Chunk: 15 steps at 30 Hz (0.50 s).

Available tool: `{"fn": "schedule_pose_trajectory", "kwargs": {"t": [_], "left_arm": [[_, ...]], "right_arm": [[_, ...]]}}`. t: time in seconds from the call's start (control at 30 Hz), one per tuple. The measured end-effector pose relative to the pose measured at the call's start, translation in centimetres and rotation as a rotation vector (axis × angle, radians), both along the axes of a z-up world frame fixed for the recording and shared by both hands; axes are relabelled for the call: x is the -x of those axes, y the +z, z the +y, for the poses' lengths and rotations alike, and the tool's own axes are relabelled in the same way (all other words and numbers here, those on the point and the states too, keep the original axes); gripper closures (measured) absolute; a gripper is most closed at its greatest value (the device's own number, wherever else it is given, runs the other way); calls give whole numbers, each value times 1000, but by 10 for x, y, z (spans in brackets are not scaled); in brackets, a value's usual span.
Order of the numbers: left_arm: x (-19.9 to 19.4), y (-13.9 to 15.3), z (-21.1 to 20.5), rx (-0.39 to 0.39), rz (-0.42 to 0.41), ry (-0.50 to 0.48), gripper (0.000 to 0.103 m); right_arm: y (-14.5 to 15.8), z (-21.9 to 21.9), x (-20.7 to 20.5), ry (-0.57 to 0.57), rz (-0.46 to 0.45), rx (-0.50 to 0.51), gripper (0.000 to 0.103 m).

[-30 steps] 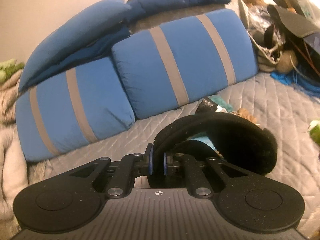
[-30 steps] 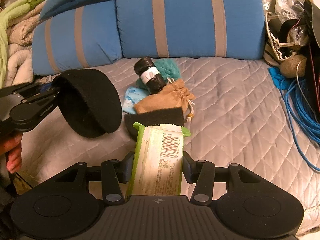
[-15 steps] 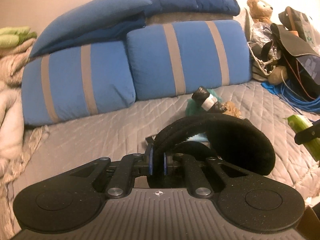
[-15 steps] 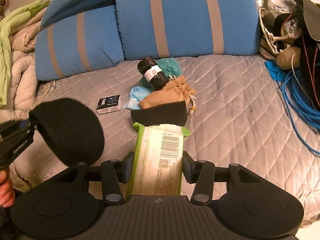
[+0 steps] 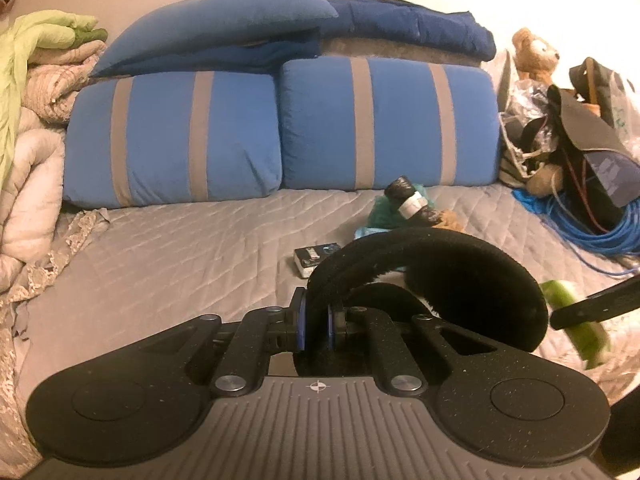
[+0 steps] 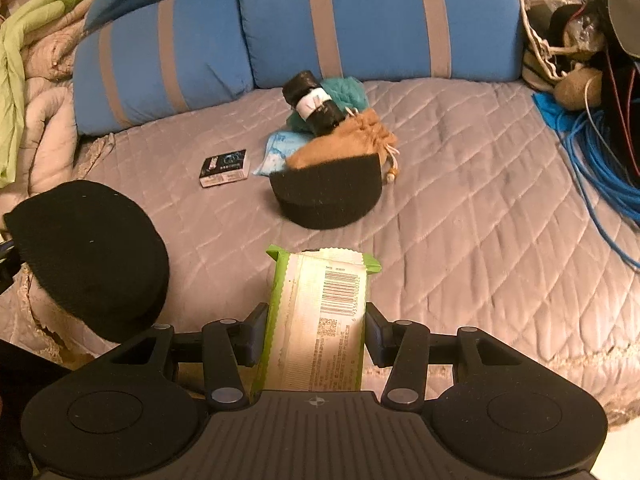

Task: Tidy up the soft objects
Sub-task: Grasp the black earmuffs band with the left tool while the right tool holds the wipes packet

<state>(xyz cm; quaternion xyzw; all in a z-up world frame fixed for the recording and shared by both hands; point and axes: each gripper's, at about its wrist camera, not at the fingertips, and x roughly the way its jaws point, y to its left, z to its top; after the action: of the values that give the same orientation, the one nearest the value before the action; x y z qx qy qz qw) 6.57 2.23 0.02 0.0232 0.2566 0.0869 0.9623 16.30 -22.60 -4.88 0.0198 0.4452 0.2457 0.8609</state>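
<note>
My left gripper [image 5: 316, 326] is shut on a black knit hat [image 5: 436, 280] and holds it above the grey quilt [image 5: 180, 248]; the hat also shows in the right wrist view [image 6: 92, 256] at the left. My right gripper [image 6: 314, 334] is shut on a green and white tissue pack [image 6: 320, 320]; the pack shows blurred in the left wrist view [image 5: 576, 320]. On the quilt lie a second black hat [image 6: 326, 194], a tan drawstring pouch [image 6: 352, 140], a teal cloth [image 6: 346, 92], a black roll [image 6: 312, 102], a light blue packet [image 6: 276, 152] and a small black box [image 6: 224, 167].
Two blue striped pillows [image 5: 384, 120] stand at the back with a blue pillow and folded navy blanket [image 5: 408, 24] on top. Folded blankets [image 5: 36, 80] pile at the left. Bags, a teddy bear [image 5: 534, 52] and blue cable [image 6: 600, 168] crowd the right.
Both grippers pulled back toward the front edge of the bed. The held hat moved down and left, and the second black hat on the quilt now shows whole.
</note>
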Motion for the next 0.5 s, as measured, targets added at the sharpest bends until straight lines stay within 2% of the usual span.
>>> {"fn": "schedule_pose_trajectory", "kwargs": {"t": [0.17,0.5], "left_arm": [[13,0,-1,32,-8,-21,93],[42,9,8,130,-13,24,93]], "right_arm": [[-2,0,13,-4,11,2,52],[8,-4,52,1,5,-24,52]]}}
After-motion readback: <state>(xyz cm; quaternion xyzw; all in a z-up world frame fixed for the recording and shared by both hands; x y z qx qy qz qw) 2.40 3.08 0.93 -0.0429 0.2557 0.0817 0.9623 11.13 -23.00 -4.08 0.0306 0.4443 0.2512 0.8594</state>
